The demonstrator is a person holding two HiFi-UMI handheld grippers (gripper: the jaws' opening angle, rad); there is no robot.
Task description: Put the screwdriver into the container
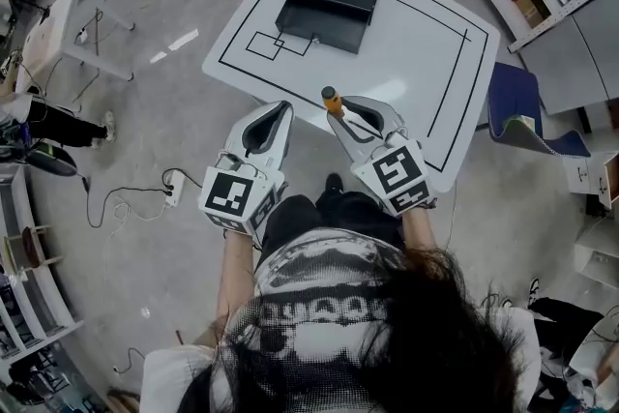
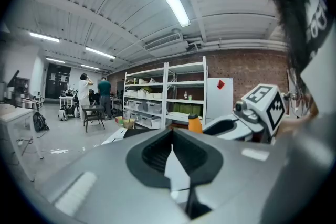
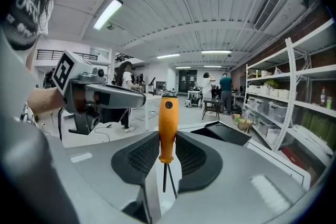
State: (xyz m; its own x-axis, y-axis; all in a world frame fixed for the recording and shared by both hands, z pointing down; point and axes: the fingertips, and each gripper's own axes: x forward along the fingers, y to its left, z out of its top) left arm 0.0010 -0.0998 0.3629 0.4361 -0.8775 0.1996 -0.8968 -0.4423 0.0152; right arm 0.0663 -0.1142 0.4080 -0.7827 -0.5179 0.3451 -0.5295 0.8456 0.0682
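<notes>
My right gripper (image 1: 340, 114) is shut on an orange-handled screwdriver (image 1: 331, 98) over the front edge of the white table (image 1: 435, 63). In the right gripper view the screwdriver (image 3: 168, 128) stands upright between the pads, handle past the tips and thin shaft down in the gap. The black open container (image 1: 329, 3) sits at the far side of the table, well ahead of both grippers, and shows as a low dark box (image 3: 223, 132) ahead right. My left gripper (image 1: 283, 109) hovers beside the right one, tips together, holding nothing (image 2: 172, 136).
Black lines are drawn on the table top, with small squares (image 1: 266, 44) left of the container. A blue chair (image 1: 522, 106) stands to the table's right, with shelves behind it. A power strip (image 1: 174, 189) and cables lie on the floor at left. People stand far off (image 3: 226, 86).
</notes>
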